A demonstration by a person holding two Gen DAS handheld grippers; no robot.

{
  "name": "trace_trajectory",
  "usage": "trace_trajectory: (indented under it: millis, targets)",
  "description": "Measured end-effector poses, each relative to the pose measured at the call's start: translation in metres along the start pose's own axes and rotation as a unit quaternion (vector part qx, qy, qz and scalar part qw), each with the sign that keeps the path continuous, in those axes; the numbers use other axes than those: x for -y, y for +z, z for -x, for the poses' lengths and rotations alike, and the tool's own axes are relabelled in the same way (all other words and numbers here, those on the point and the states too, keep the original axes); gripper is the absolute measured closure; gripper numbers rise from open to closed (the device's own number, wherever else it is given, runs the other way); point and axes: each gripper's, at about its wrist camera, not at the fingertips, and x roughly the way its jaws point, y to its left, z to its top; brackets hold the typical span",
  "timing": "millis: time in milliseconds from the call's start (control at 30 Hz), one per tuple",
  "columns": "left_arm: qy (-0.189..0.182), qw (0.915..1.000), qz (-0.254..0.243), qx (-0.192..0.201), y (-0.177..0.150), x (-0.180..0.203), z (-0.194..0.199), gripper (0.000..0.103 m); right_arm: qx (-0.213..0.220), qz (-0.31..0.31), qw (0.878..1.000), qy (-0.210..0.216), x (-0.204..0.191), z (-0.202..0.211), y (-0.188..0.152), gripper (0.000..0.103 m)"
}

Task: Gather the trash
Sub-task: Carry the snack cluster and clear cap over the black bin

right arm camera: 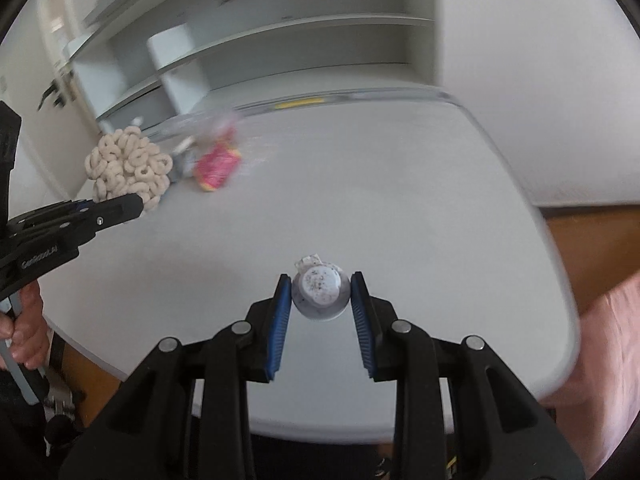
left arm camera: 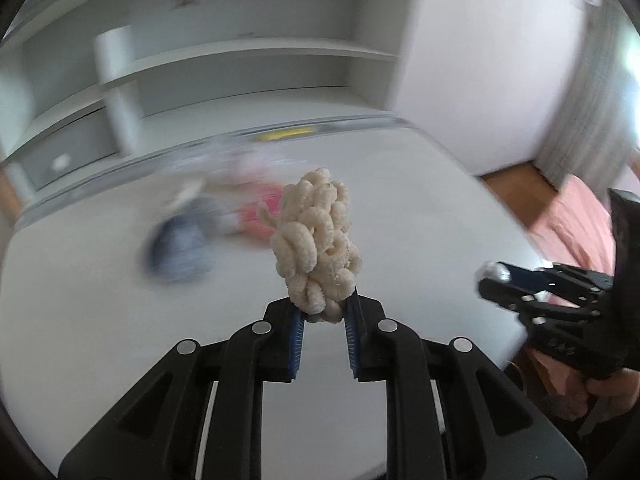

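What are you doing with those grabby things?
A person is clearing trash off a white table. The left gripper pinches a clump of pale cereal rings stuck together, held above the table. The right gripper clamps a small round white cup with dark specks. A pink wrapper and other blurry litter lie near the far edge.

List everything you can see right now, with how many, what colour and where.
Cereal-ring cluster: one, cream, clamped in the left tongs, above the table.
Small cup: one, white with dark specks, between the right tongs pads.
Wrapper: one, pink, far side of the table.
Clear plastic bag: one, blurred, beside the wrapper.
Blue-grey item: one, too blurred to name.
Table: one, white.
Shelving: white, behind the table.
Hands: two, each holding black tongs.
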Motion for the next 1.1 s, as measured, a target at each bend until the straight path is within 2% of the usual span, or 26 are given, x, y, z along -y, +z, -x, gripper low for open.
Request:
trace_trajectory:
  millis: [67,167,267,333,433,500,567,633,767,933,1100]
  targets:
    - [-0.036,0.9989,-0.03,0.003,0.004,0.036,-0.007,0.086,0.006,-0.028,0.999,-0.023,0.027,0.015,-0.013,0.073]
    - [-0.092,0.9921,-0.085,0.007,0.007,0.101,-0.021,0.086,0.016,-0.076,0.995,-0.061,0.072,0.042,-0.036,0.073]
    - [-0.15,0.9801,-0.13,-0.003,0.004,0.164,-0.036,0.086,0.025,-0.134,0.985,-0.104,0.121,0.072,-0.065,0.073]
    - [-0.186,0.9695,-0.16,-0.003,-0.001,0.208,-0.044,0.086,0.03,-0.18,0.974,-0.134,0.157,0.094,-0.093,0.072]
    - [-0.242,0.9482,-0.205,-0.018,-0.016,0.27,-0.058,0.086,0.03,-0.242,0.955,-0.169,0.203,0.118,-0.135,0.072]
    - [-0.269,0.9308,-0.245,-0.034,-0.033,0.313,-0.071,0.086,0.023,-0.291,0.937,-0.193,0.235,0.131,-0.172,0.072]
    - [-0.288,0.9167,-0.274,-0.042,-0.048,0.34,-0.08,0.086,0.012,-0.333,0.92,-0.209,0.261,0.138,-0.207,0.072]
    - [-0.301,0.9009,-0.307,-0.061,-0.069,0.369,-0.098,0.086,-0.001,-0.371,0.903,-0.218,0.282,0.141,-0.242,0.072]
    - [-0.313,0.8706,-0.36,-0.119,-0.116,0.417,-0.138,0.086,-0.035,-0.417,0.882,-0.218,0.31,0.131,-0.294,0.072]
    - [-0.302,0.8497,-0.394,-0.178,-0.164,0.448,-0.179,0.086,-0.094,-0.45,0.865,-0.202,0.328,0.103,-0.346,0.072]
    - [-0.29,0.8399,-0.41,-0.206,-0.192,0.461,-0.197,0.086,-0.128,-0.47,0.854,-0.185,0.343,0.089,-0.376,0.072]
